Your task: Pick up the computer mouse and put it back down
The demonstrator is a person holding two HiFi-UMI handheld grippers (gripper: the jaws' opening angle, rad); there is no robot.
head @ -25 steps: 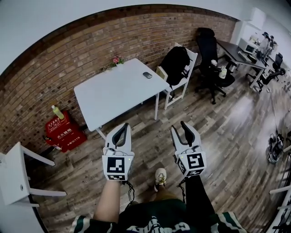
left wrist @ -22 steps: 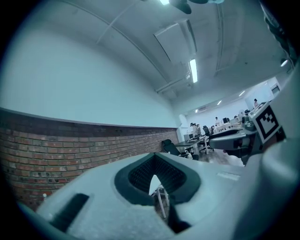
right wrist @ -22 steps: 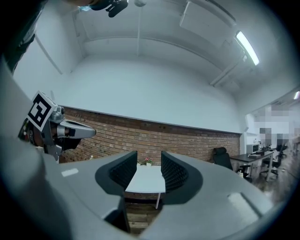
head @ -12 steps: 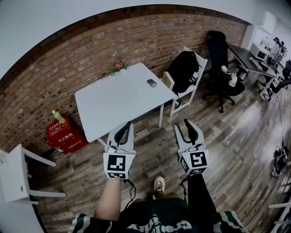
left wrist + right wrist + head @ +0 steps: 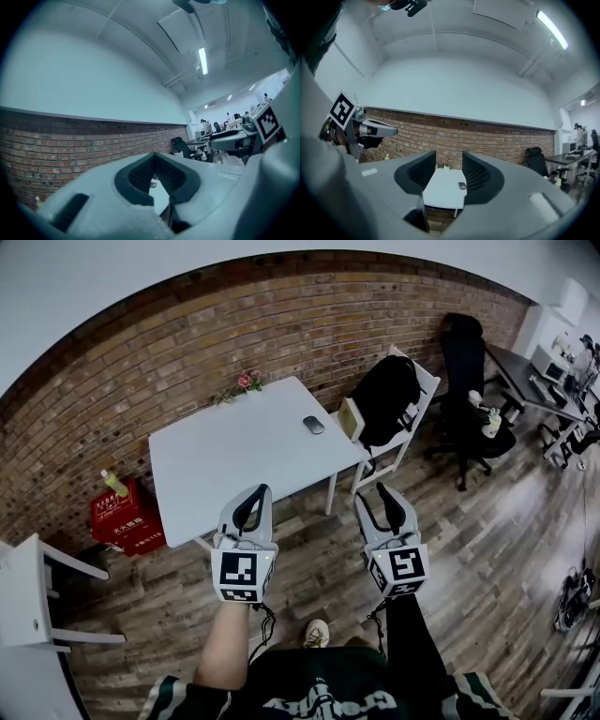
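Item 1. Shoe [image 5: 316, 634], pale, on the wood-plank floor [image 5: 309, 568], nearest, between the two forearms.

Item 2. Left gripper [image 5: 260, 493], held level over the floor at the near left. Jaws clenched tip to tip, leaving only a loop-shaped gap behind the tips; nothing in them.

Item 3. Right gripper [image 5: 374, 498], level with the left one and to its right. Jaws released and have just been opening a little further; nothing lies between them, and the far table shows through the gap.

Item 4. White frame piece [image 5: 37, 601], near left edge; only part in view.

Item 5. Red crates [image 5: 127, 517], stacked on the floor left of the table, a green-capped bottle [image 5: 114, 483] standing on top.

Item 6. White table [image 5: 225, 460], beyond both grippers, its far side against the wall.

Item 7. Computer mouse [image 5: 314, 425], dark grey, resting on the far right part of the tabletop close to the right edge, well apart from both grippers.

Item 8. White chair [image 5: 424, 381], just right of the table, a black backpack [image 5: 386, 399] on it.

Item 9. Pink flowers [image 5: 243, 382], at the table's far edge.

Item 10. Black office chair [image 5: 466, 362], far right.

Item 11. Brick wall [image 5: 169, 343], farthest.
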